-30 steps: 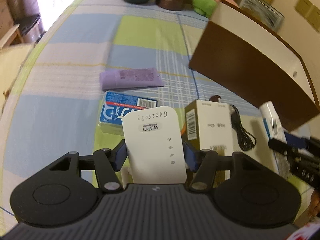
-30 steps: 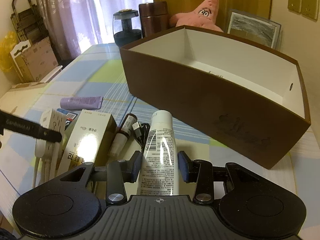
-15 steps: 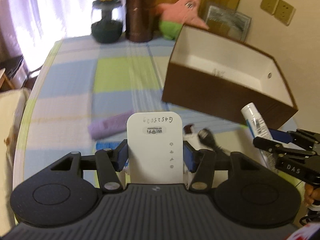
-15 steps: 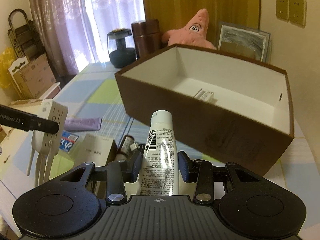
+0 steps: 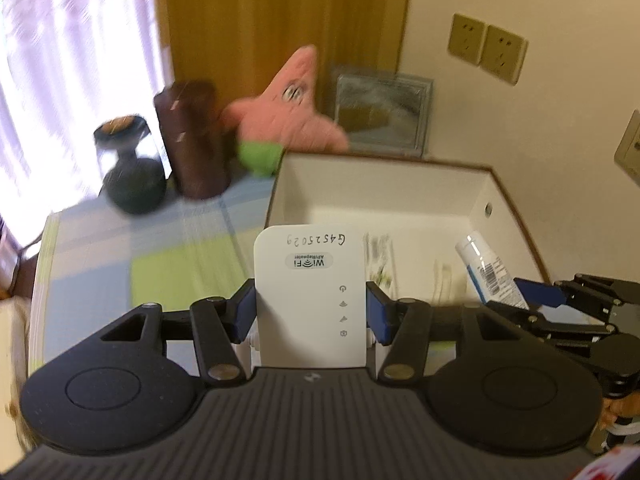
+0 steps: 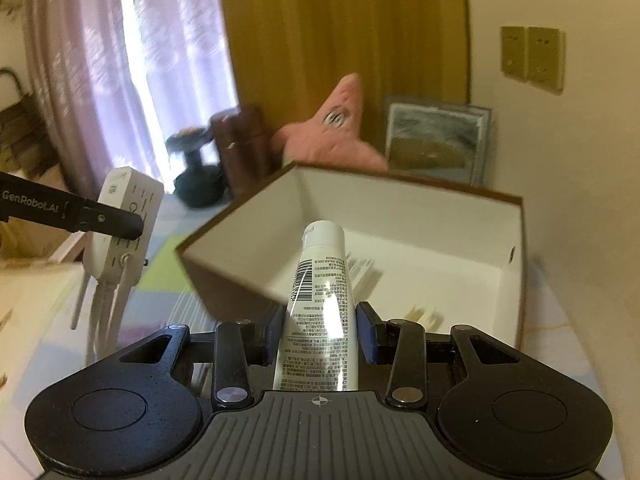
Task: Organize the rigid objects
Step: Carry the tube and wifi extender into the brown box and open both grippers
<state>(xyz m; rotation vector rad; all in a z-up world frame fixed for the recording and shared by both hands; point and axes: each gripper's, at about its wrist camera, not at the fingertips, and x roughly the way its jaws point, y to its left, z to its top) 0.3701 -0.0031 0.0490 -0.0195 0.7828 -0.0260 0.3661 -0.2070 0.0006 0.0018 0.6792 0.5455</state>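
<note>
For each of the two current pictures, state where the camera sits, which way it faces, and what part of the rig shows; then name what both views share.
Left wrist: sits on the left gripper, looking forward and down into the brown box; its fingers clamp a WiFi repeater.
Right wrist: sits on the right gripper, facing the same box; its fingers clamp a white tube.
Shared: box, pink plush, each other's gripper.

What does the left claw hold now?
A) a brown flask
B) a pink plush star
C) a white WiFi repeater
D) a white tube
C: the left claw has its blue pads pressed on both sides of the white WiFi repeater.
</note>
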